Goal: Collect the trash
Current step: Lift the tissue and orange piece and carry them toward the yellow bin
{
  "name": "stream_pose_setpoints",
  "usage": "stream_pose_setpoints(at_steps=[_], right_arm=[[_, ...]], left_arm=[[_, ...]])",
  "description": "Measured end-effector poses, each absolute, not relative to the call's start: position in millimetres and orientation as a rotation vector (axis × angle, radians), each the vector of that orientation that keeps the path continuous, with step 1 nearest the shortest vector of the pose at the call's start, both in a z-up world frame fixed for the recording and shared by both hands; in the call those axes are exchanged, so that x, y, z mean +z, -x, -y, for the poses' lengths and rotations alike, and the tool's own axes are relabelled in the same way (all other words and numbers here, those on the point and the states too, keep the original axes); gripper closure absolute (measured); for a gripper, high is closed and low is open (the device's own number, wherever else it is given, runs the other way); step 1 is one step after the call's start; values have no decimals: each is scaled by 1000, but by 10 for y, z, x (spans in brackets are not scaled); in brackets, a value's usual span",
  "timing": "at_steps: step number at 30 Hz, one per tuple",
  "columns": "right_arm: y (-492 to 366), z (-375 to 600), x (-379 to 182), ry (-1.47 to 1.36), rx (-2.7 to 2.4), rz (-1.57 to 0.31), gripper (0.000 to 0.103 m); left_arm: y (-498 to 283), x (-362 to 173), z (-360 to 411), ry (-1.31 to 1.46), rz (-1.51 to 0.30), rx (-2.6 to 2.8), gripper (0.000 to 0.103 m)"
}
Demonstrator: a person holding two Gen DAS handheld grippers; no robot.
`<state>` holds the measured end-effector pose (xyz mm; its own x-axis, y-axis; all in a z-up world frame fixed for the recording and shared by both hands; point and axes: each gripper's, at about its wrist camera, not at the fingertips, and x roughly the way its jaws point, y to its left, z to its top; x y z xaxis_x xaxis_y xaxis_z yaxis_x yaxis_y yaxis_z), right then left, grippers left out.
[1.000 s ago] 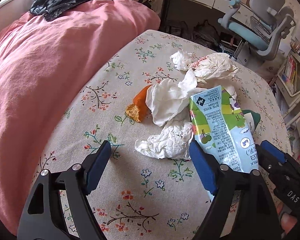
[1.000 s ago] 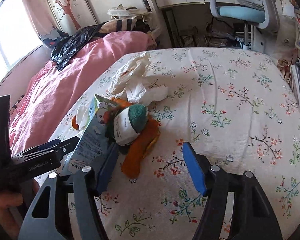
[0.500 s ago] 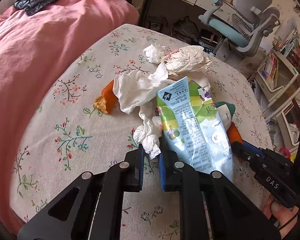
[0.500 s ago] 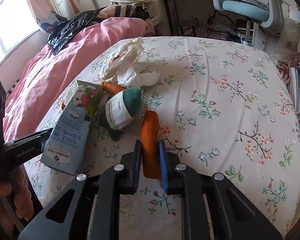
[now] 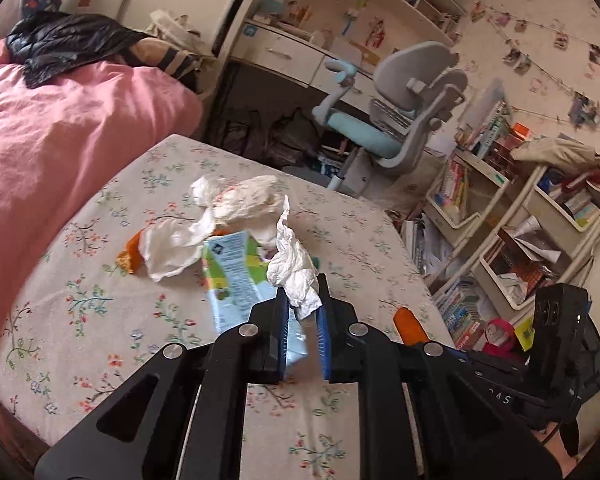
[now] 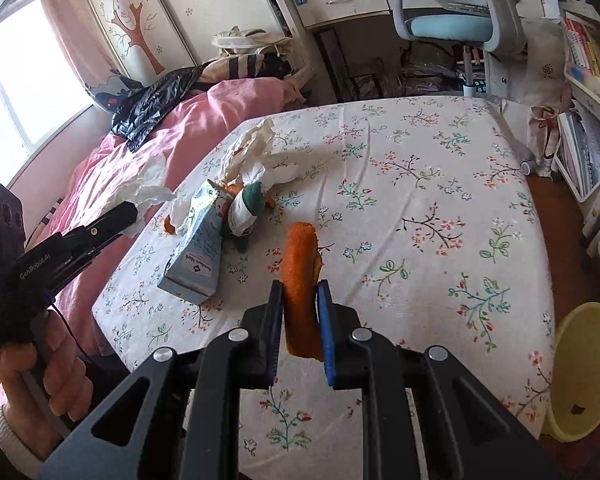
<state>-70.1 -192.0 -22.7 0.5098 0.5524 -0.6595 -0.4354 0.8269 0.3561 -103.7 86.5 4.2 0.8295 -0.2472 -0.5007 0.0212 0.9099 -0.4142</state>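
The right gripper (image 6: 300,320) is clamped on a long orange peel strip (image 6: 299,280) whose long axis runs forward along the fingers. A pale yellow plastic bin (image 6: 584,368) sits low to its right, nearer this hand, so it likely goes there. The left gripper (image 5: 303,322) grips a crumpled white tissue (image 5: 294,276). Farther off, a blue-green milk carton (image 5: 236,280) and other tissues (image 5: 240,200) lie on the floral bedsheet (image 6: 440,200).

"GenRobot.AI" on left tongs (image 6: 116,218)
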Motion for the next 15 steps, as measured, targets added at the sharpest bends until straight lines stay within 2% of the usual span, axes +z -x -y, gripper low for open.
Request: stream_pose_setpoints(at_steps=[6, 15], right_arm=[[808, 2348, -164, -180, 544, -791, 85], [965, 3488, -312, -298, 329, -772, 85]], left_arm=[[991, 53, -289, 356, -607, -287, 91], [823, 1, 1054, 262, -683, -527, 91]])
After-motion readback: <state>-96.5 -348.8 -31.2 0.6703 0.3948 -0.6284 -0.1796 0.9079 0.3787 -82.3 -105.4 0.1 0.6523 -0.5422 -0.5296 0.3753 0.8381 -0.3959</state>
